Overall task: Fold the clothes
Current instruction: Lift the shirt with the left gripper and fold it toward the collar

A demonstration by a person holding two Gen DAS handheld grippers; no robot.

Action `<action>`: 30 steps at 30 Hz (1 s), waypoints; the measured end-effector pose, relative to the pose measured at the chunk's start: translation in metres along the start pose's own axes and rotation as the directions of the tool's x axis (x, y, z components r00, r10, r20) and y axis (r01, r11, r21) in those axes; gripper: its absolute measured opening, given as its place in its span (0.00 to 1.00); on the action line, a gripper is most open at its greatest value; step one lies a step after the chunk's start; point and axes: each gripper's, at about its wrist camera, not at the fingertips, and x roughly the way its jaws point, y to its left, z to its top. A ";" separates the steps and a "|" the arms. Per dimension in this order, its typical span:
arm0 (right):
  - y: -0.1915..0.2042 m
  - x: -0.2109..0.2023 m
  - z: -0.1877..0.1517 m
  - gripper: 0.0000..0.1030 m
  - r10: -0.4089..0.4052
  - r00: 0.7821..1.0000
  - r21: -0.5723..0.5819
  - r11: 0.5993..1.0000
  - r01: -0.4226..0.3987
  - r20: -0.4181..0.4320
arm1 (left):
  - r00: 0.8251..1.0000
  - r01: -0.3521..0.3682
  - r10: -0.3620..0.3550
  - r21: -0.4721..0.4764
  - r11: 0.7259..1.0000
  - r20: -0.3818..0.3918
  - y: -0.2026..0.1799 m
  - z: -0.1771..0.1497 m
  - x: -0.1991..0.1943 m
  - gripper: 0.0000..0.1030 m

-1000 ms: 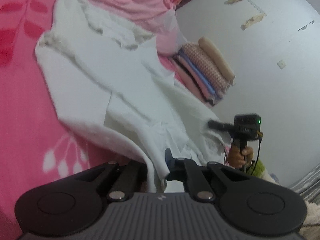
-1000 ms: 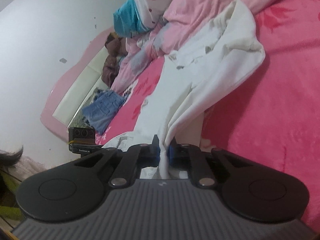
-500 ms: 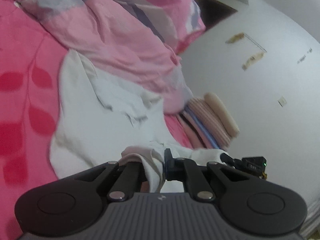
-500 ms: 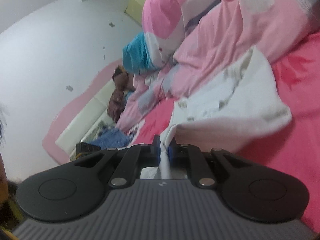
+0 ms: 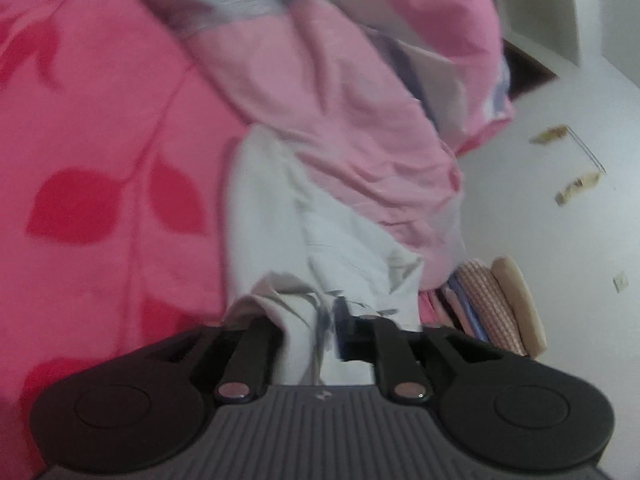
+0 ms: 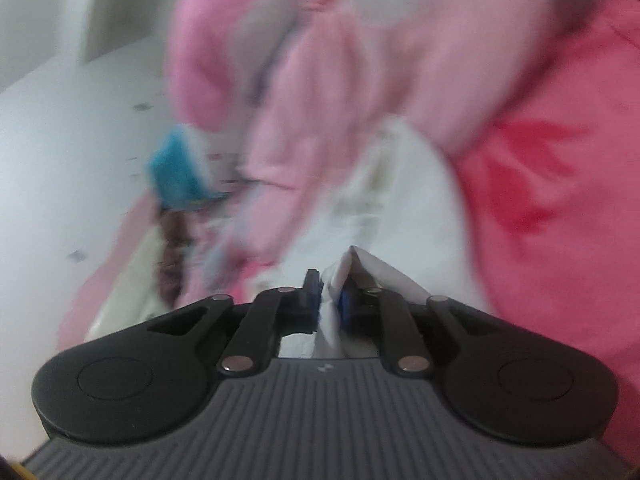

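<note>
Two hand-held grippers each pinch one white garment [image 5: 276,216]: the left hand-held gripper [image 5: 320,330] and the right hand-held gripper [image 6: 330,300]. It lies on the pink bed [image 5: 100,128], against one rumpled pink quilt [image 5: 340,92]. Beyond sits one stack of folded clothes [image 5: 492,304].

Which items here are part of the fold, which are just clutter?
In the job:
white garment
left gripper, shut on it
right gripper, shut on it

Lying about:
pink quilt
stack of folded clothes
blue item, too blurred to name
red leaf-print bedspread, the work surface
</note>
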 end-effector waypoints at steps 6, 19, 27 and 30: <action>-0.007 -0.017 -0.003 0.76 -0.015 0.999 0.112 0.994 0.009 0.045 | 0.999 0.022 -0.021 -0.026 0.999 0.043 0.004 0.007 -0.013 0.60; 0.032 -0.129 -0.050 0.87 -0.123 0.991 0.182 0.977 0.111 0.054 | 0.996 0.006 -0.010 0.040 0.999 0.089 -0.030 -0.048 -0.091 0.65; 0.032 -0.129 -0.116 0.87 -0.168 0.986 0.330 0.930 0.165 -0.019 | 0.997 -0.010 0.007 -0.046 0.999 -0.083 -0.017 -0.099 -0.060 0.69; 0.029 -0.113 -0.117 0.88 -0.191 0.981 0.338 0.925 0.172 0.024 | 0.999 0.000 -0.002 -0.063 0.998 -0.033 -0.014 -0.101 -0.045 0.70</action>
